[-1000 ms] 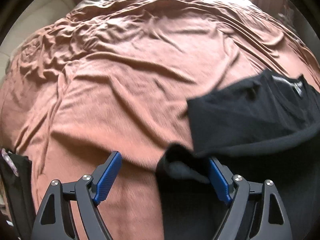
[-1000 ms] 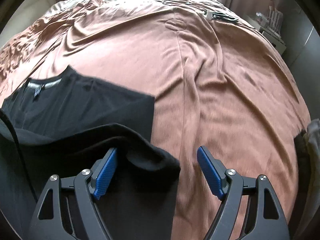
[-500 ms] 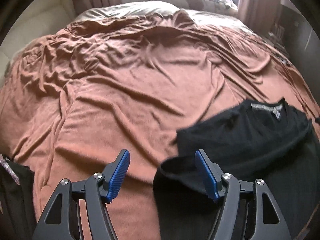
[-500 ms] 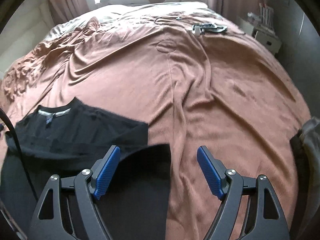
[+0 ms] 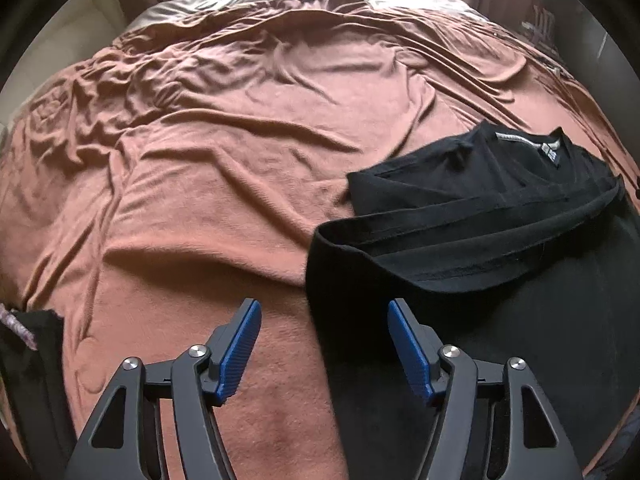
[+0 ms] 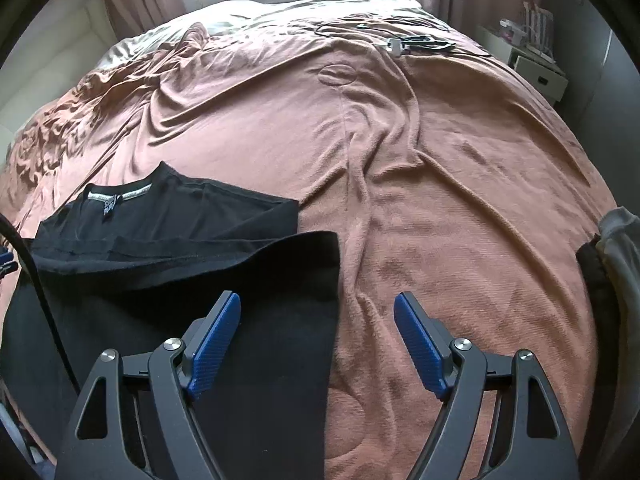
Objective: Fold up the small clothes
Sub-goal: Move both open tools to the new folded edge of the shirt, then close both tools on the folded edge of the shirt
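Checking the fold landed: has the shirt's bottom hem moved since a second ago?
Yes. The bottom hem was bunched at the left gripper; now it lies flat, folded up toward the collar label, clear of the closing jaws.

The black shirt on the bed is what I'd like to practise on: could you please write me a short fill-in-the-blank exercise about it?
1. The black shirt lies on a blanket whose colour is ____.
2. The shirt's lower part is folded up towards its ____.
3. The pads of the left gripper and the right gripper are ____ in colour.
4. Both grippers are ____, gripping nothing.

Missing words: brown; collar; blue; open
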`<state>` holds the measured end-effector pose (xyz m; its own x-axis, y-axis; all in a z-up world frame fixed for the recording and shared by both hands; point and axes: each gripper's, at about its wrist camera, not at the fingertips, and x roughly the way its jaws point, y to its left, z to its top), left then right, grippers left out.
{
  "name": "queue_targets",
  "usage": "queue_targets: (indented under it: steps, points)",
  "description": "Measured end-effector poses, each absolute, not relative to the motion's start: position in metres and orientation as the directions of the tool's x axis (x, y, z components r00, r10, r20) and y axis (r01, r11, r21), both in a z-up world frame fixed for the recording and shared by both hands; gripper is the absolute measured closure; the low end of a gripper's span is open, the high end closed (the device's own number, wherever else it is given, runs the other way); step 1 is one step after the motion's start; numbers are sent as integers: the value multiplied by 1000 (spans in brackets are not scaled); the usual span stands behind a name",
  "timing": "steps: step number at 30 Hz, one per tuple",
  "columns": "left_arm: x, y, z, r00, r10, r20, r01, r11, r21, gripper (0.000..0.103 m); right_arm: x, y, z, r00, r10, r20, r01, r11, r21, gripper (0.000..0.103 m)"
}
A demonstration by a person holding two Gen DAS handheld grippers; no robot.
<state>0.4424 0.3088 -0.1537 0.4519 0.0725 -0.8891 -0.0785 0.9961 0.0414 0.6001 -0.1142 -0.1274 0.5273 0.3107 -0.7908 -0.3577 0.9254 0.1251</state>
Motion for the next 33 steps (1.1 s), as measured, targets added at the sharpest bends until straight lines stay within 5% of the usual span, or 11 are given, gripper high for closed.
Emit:
queue_targets:
  steps: [12,18,21,23,31,33]
  points:
    - [472,308,-173,485,21,-874,-76,997,-18,61,619,-102,-146,519,286,-805,-362,927,96,50]
    - [477,312,-173,511,-72,-857,-75,989,-128,91,632,-101,-153,488,329,-808,-361,919,156,65]
    - [476,316,-173,517,-90,-851,-94,982,-161,93,638,-105,-154,494,330,-804,-341,924,170,78]
    - [475,324,-173,520,-120,-845,-133,967,-218,93,641,-111,-156,499,317,-806,-312,934,175,96]
    - [470,339,-172,526,-205,-825,-189,918,-348,92,641,-127,-157,477,391,-787,-289,916,279,97]
    - [469,342,-173,530,-221,-819,-191,910,-369,92,642,-130,-158,460,428,-778,-296,900,320,89]
